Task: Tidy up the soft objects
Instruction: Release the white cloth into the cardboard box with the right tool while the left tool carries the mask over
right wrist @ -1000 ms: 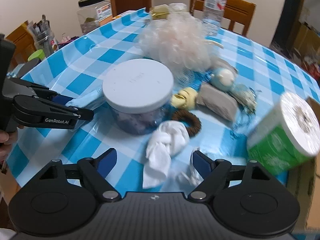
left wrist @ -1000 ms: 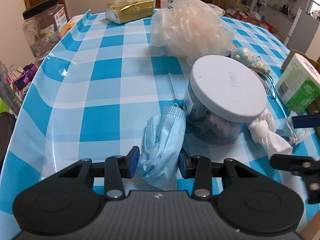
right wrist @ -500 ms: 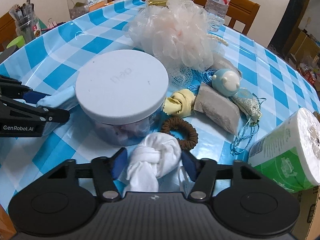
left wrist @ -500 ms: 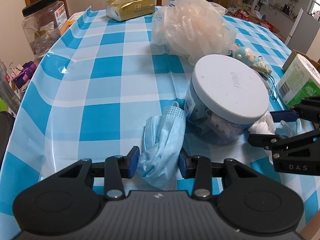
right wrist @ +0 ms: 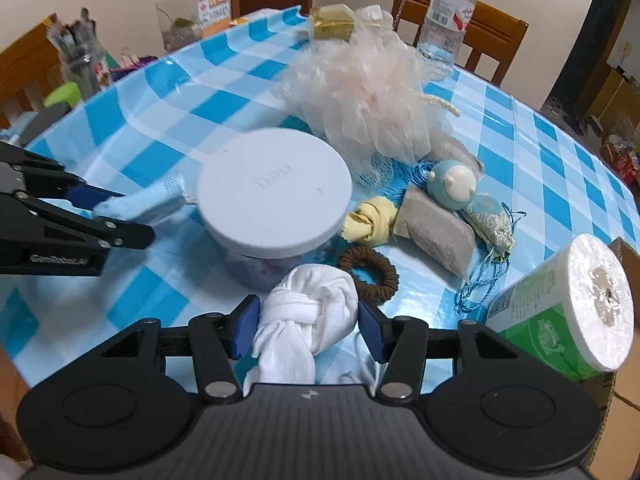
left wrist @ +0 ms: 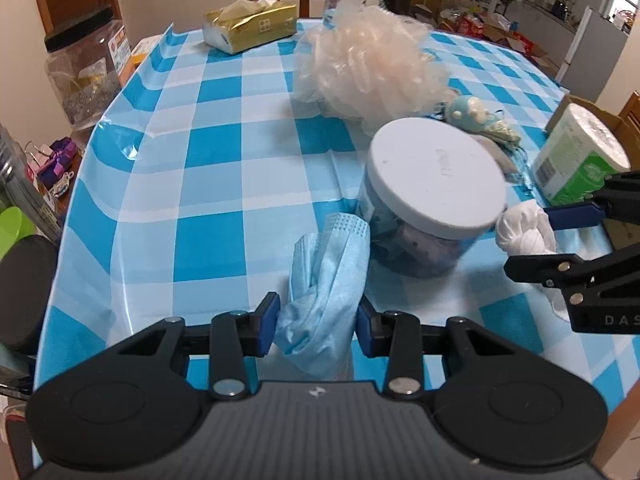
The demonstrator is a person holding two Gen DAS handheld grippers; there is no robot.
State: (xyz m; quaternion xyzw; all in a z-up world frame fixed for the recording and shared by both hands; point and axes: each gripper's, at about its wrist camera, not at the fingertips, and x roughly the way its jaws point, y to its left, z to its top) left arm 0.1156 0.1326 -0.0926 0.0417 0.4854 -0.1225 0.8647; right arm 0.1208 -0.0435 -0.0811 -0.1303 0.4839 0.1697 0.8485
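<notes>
**Two soft things gripped, most of the pile unsorted**

The desk (left wrist: 248,168), under a blue-checked cloth, carries the soft things loose around a lidded jar (right wrist: 274,204); no sorted group or container for them shows, so the job looks barely begun.

The largest soft thing, a peach bath pouf (right wrist: 360,96), lies behind the jar, untouched. A green-wrapped paper roll (right wrist: 568,308) lies on its side at the right edge by a cardboard box; whether it counts as part of the task I cannot tell.

Next in size are the two things in hand. The left tool (left wrist: 318,318) is clamped on a crumpled blue mask (left wrist: 328,280), which lies on the cloth just left of the jar, its far end touching the jar's side. The right tool (right wrist: 306,330) is clamped on a knotted white cloth (right wrist: 310,316) just in front of the jar. Whether either is off the cloth is unclear.

Smaller pieces wait to the jar's right: a grey pouch (right wrist: 434,234), a blue round toy (right wrist: 454,184) beside it, a yellow knotted rag (right wrist: 370,222), a brown hair tie (right wrist: 372,274) touching the white cloth, and a small sachet (right wrist: 490,226) with blue cord. All remain to be placed.
</notes>
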